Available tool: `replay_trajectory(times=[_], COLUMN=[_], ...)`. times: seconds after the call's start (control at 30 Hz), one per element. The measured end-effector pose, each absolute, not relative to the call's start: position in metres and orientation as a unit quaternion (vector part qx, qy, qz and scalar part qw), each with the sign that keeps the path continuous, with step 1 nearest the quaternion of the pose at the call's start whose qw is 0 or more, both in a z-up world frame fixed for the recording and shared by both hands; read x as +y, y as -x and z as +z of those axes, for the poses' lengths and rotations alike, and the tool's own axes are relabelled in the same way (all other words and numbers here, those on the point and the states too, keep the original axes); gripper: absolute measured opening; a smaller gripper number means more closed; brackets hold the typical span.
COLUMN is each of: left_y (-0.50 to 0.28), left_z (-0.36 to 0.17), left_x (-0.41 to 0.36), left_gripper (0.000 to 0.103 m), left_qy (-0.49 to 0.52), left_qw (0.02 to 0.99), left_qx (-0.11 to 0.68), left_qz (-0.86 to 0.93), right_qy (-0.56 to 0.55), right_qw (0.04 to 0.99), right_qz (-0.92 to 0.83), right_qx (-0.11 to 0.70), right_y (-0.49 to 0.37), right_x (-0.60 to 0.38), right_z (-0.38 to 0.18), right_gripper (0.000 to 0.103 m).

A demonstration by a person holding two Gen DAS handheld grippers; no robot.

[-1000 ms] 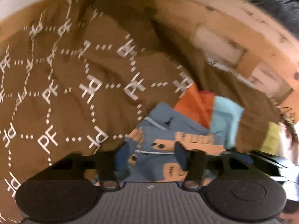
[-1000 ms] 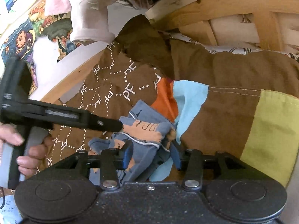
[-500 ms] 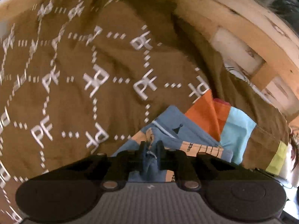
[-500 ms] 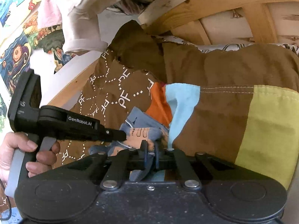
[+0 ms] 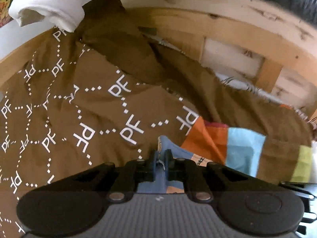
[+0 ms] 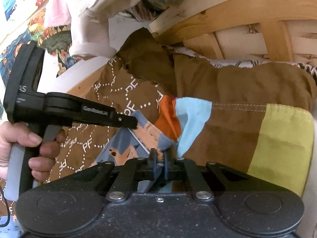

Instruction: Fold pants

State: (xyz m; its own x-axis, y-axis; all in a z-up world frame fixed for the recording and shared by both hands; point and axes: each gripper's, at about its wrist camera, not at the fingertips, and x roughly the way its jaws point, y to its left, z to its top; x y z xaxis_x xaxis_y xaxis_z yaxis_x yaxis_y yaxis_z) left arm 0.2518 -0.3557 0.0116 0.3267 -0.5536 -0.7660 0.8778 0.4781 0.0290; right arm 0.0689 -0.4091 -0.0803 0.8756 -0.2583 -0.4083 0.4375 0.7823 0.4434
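The small blue pants with an orange print (image 6: 130,144) lie on the brown blanket, held up at two points. My left gripper (image 5: 160,162) is shut on the pants (image 5: 168,152), pinching a blue fold with a white seam. My right gripper (image 6: 158,163) is shut on another edge of the pants. In the right wrist view the left gripper (image 6: 130,122) comes in from the left, held by a hand (image 6: 23,148), its tip on the pants' far edge. Most of the pants is hidden behind the gripper bodies.
A brown blanket with white PF lettering (image 5: 79,109) and orange, light-blue and green patches (image 6: 281,138) covers the bed. A wooden frame (image 6: 227,13) runs behind. White and pink clothes (image 6: 93,27) hang above the blanket's far corner.
Both grippers went from open around the pants to shut on them. They have since lifted and pulled the fabric up and apart a little.
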Motion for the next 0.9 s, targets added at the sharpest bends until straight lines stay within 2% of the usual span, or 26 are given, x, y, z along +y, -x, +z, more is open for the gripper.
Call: replay_trajectory(times=[0.07, 0.17, 0.23, 0.3, 0.37, 0.47, 0.57, 0.6, 0.63, 0.7, 0.77, 0.83, 0.9], left_y=[-0.252, -0.258, -0.261, -0.263, -0.263, -0.259, -0.245, -0.236, -0.227, -0.211, -0.194, -0.182, -0.175], left_z=[0.01, 0.016, 0.02, 0.021, 0.019, 0.016, 0.014, 0.013, 0.011, 0.006, -0.002, -0.007, -0.012], left_x=[-0.355, -0.346, -0.337, -0.328, -0.316, -0.287, -0.244, -0.228, -0.212, -0.174, -0.139, -0.108, -0.077], left_gripper=[0.017, 0.028, 0.056, 0.059, 0.059, 0.069, 0.086, 0.094, 0.097, 0.097, 0.097, 0.098, 0.098], left_qy=[-0.225, -0.194, -0.177, -0.178, -0.192, -0.213, -0.214, -0.209, -0.204, -0.19, -0.173, -0.162, -0.153], left_qw=[0.783, 0.791, 0.802, 0.814, 0.819, 0.835, 0.863, 0.872, 0.881, 0.891, 0.896, 0.902, 0.905], left_qx=[0.36, 0.366, 0.365, 0.359, 0.36, 0.364, 0.357, 0.352, 0.347, 0.35, 0.361, 0.363, 0.371], left_qz=[-0.454, -0.449, -0.439, -0.42, -0.404, -0.353, -0.288, -0.268, -0.249, -0.219, -0.194, -0.168, -0.141], right_qy=[-0.27, -0.257, -0.208, -0.178, -0.152, -0.11, -0.068, -0.058, -0.051, -0.036, -0.023, -0.002, 0.026], right_qw=[0.927, 0.93, 0.941, 0.949, 0.954, 0.958, 0.956, 0.954, 0.952, 0.951, 0.954, 0.959, 0.963], right_qz=[-0.194, -0.204, -0.22, -0.221, -0.219, -0.213, -0.219, -0.221, -0.223, -0.225, -0.228, -0.224, -0.21], right_qx=[0.174, 0.167, 0.154, 0.14, 0.138, 0.155, 0.184, 0.197, 0.206, 0.208, 0.194, 0.172, 0.166], right_y=[-0.07, -0.066, -0.065, -0.064, -0.065, -0.073, -0.083, -0.086, -0.088, -0.088, -0.083, -0.079, -0.079], right_x=[-0.41, -0.409, -0.399, -0.393, -0.387, -0.38, -0.374, -0.373, -0.373, -0.371, -0.365, -0.356, -0.345], right_z=[-0.082, -0.079, -0.072, -0.068, -0.066, -0.067, -0.073, -0.076, -0.079, -0.079, -0.076, -0.072, -0.07], right_gripper=[0.014, 0.014, 0.024, 0.03, 0.031, 0.036, 0.054, 0.064, 0.065, 0.066, 0.076, 0.096, 0.1])
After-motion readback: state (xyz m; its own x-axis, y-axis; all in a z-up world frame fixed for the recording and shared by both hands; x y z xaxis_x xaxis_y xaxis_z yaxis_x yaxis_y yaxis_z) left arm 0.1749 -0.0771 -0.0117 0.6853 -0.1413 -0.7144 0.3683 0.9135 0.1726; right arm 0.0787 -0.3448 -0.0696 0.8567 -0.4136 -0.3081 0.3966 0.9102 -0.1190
